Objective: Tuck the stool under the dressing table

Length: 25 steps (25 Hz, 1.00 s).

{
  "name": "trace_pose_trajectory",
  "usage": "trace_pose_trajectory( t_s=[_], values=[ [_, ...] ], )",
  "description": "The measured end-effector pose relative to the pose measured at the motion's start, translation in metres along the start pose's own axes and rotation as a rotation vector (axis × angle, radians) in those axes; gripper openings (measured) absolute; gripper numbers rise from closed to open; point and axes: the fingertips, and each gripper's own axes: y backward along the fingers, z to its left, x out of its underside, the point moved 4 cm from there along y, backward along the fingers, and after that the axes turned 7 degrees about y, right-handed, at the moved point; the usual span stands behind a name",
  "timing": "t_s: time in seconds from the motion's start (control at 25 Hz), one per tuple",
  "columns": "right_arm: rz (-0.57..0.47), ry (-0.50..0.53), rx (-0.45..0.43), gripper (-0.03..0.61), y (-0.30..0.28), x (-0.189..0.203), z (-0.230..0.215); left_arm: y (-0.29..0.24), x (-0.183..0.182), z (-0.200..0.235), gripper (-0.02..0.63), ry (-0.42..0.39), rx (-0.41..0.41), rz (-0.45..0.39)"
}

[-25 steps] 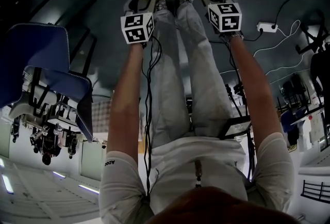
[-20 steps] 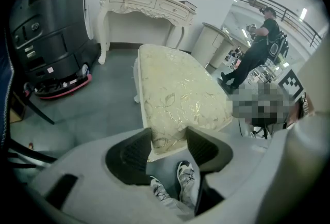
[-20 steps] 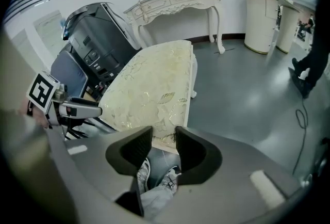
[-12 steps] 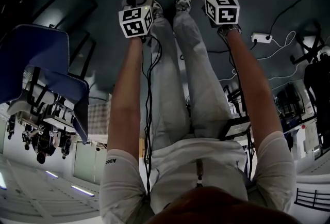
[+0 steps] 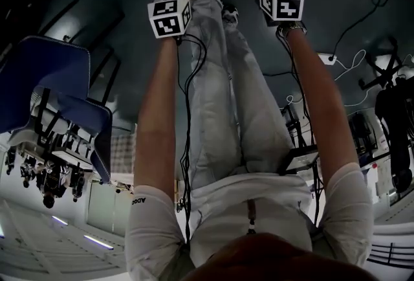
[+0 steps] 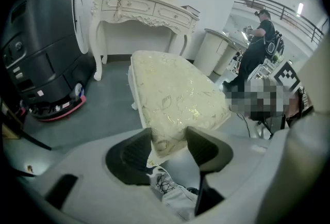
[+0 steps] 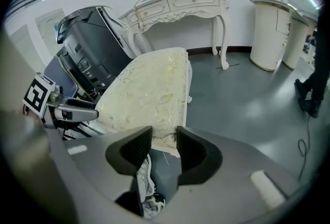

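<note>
Left fingers (image 6: pixel 206 149) and right fingers (image 7: pixel 193 155) clench stool (image 6: pixel 175 94) corners
Soft cushion (image 7: pixel 149 91) between them may slip — stool skews into desk (image 6: pixel 139 9) leg beyond.

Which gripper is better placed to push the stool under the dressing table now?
Right, slightly. The right gripper has its jaws on the stool's near edge, with the table straight ahead. The left gripper holds only a corner, with the table off to its left. Pushing with both seems safest.
</note>
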Motion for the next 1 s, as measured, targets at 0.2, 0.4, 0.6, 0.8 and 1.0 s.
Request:
trace_pose_trajectory(
  t_s=[0.2, 0.4, 0.6, 0.8, 1.0],
  values=[
    [-0.005, -0.01, 0.024, 0.16, -0.019, -0.036, -0.015, -0.018, -0.036, 0.009, 0.224, -0.001, 0.014, -0.011],
    [0.024, -0.01, 0.035, 0.16, -0.037, -0.071, -0.023, -0.034, -0.073, 0.024, 0.221, -0.01, 0.034, 0.006],
    [0.051, -0.02, 0.052, 0.161, -0.055, -0.101, -0.028, -0.047, -0.11, 0.042, 0.215, -0.008, 0.052, 0.017],
    [0.04, -0.027, 0.064, 0.161, -0.071, -0.139, -0.038, -0.062, -0.151, 0.055, 0.22, -0.027, 0.054, 0.002],
    [0.047, -0.018, 0.061, 0.161, -0.093, -0.166, -0.06, -0.088, -0.18, 0.06, 0.224, -0.011, 0.044, 0.007]
  ],
)
